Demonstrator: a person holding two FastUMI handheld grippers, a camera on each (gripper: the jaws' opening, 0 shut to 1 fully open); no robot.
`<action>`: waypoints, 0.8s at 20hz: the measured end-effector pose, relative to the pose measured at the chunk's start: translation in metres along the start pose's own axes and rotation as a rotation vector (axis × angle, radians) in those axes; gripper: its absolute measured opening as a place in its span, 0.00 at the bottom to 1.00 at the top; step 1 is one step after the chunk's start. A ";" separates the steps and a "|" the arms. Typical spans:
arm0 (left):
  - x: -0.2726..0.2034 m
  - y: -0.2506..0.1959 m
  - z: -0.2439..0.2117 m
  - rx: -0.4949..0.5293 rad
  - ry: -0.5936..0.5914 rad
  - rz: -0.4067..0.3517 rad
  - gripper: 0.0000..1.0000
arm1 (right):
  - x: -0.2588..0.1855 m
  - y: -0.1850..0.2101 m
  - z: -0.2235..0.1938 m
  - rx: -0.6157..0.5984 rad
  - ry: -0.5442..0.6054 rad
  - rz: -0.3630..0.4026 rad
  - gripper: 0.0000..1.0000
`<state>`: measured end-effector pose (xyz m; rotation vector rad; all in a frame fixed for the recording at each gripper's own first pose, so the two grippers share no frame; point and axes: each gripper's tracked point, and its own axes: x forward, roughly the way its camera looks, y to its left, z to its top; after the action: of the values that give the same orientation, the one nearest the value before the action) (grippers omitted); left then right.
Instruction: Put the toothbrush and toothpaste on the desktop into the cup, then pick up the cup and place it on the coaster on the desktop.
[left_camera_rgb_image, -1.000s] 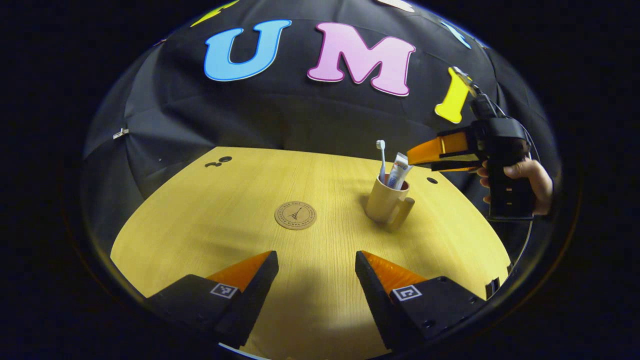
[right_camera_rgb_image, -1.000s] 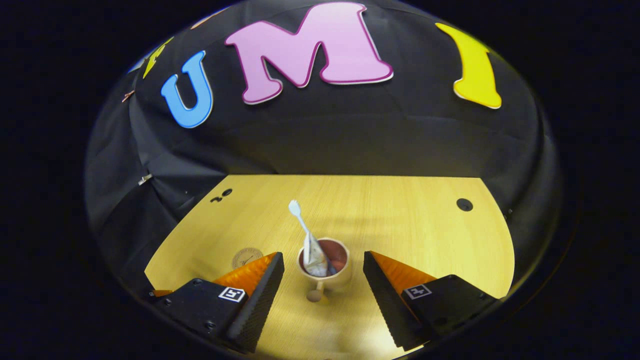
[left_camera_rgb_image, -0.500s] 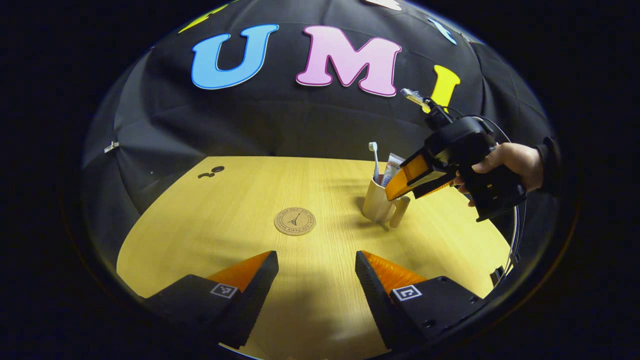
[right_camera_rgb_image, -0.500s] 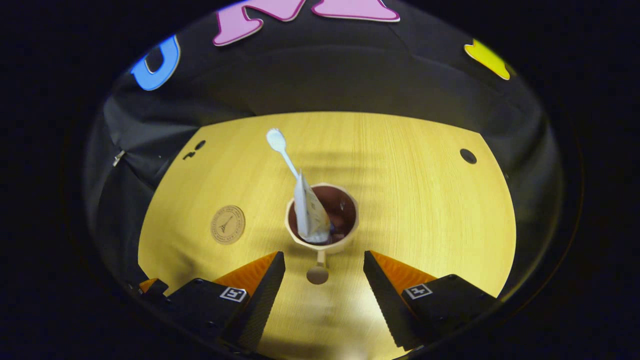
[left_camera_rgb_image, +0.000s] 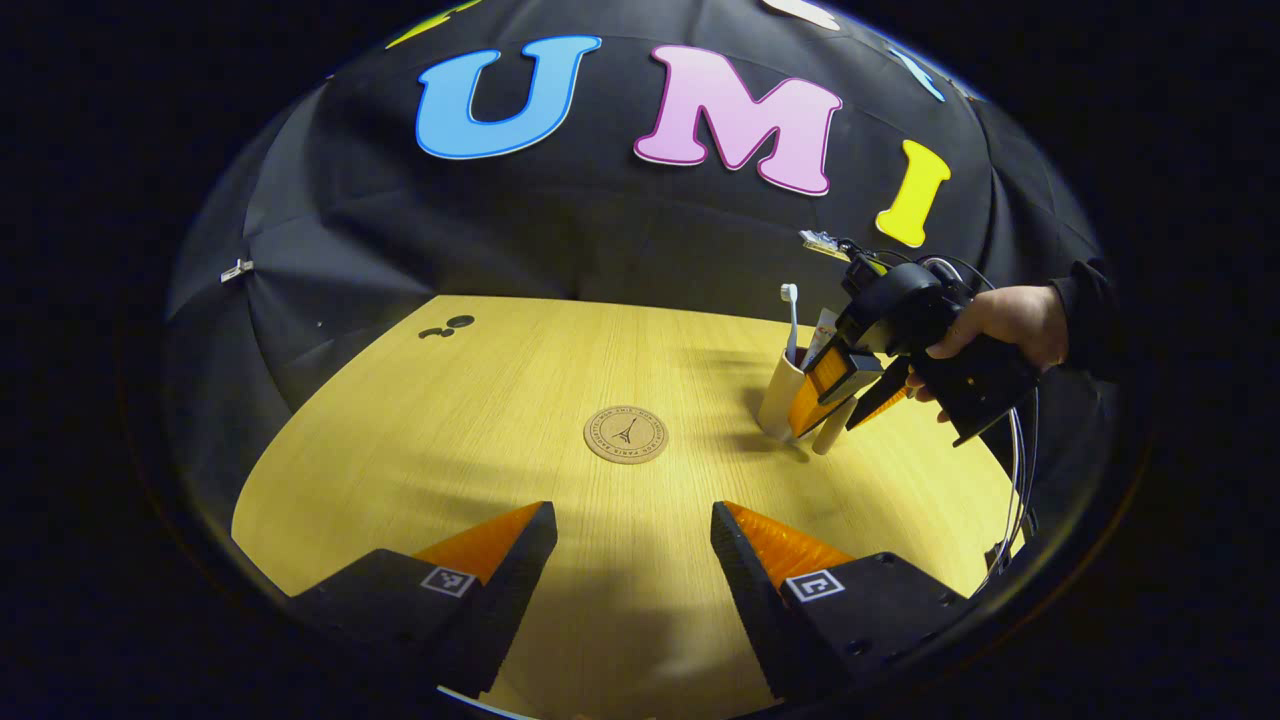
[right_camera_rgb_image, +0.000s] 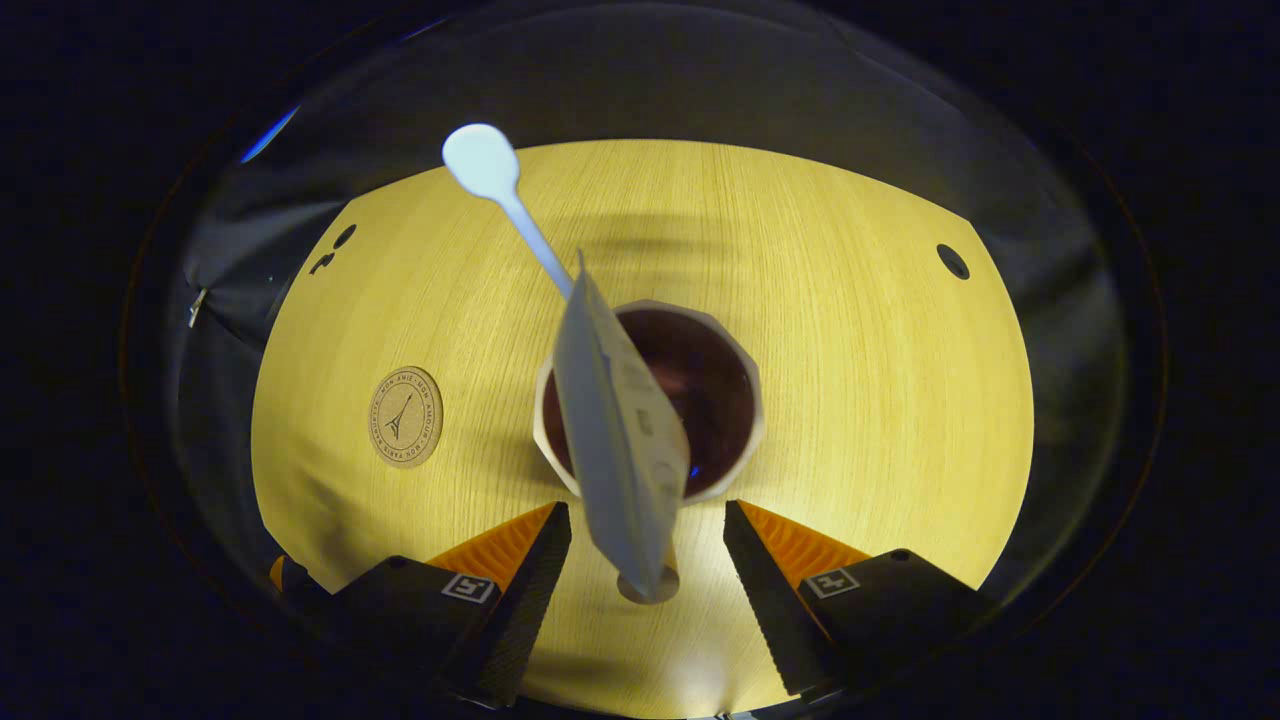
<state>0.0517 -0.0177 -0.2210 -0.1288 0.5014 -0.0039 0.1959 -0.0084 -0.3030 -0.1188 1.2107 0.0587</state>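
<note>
The right hand-held gripper (right_camera_rgb_image: 647, 530) is down over the cup (right_camera_rgb_image: 745, 400), tilted steeply so its camera looks into the dark inside. Its two fingers are spread wide, one on either side of the cup's handle (right_camera_rgb_image: 650, 588), and neither presses on it. In the left gripper view the same right hand-held gripper (left_camera_rgb_image: 850, 385) sits at 2 o'clock, gripped by a hand (left_camera_rgb_image: 990, 320) in a dark sleeve (left_camera_rgb_image: 1090, 315), its orange fingers right beside the cup (left_camera_rgb_image: 778, 395) and straddling the handle (left_camera_rgb_image: 832, 425).

The toothbrush (right_camera_rgb_image: 505, 205) stands in the cup and leans toward 11 o'clock, head up. The toothpaste (right_camera_rgb_image: 615, 440) is in there too, leaning toward the camera at the cup's near-left rim. From the left gripper view, the toothbrush (left_camera_rgb_image: 791, 320) pokes straight up above the rim, and a sliver of toothpaste (left_camera_rgb_image: 823, 325) shows behind the gripper.

The cup stands on the bare bench (left_camera_rgb_image: 480, 420), and the round cork coaster (left_camera_rgb_image: 626, 435) lies well apart from it, toward 9 o'clock of the cup; in the right gripper view the coaster (right_camera_rgb_image: 405, 416) is at 9 o'clock as well.

The left hand-held gripper (left_camera_rgb_image: 633, 555) hangs low over the near bench, fingers wide apart, gripping nothing.
</note>
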 end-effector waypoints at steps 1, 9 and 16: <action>-0.001 0.001 -0.002 0.000 0.006 0.000 0.96 | 0.002 -0.001 0.000 -0.003 0.011 -0.010 0.94; 0.004 0.002 -0.015 -0.001 0.058 -0.031 0.97 | 0.016 0.002 -0.004 0.002 0.066 -0.025 0.46; 0.007 0.004 -0.012 -0.002 0.053 -0.042 0.96 | 0.012 0.001 -0.007 -0.024 0.107 -0.001 0.27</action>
<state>0.0523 -0.0158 -0.2350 -0.1413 0.5516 -0.0484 0.1930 -0.0084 -0.3169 -0.1444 1.3166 0.0666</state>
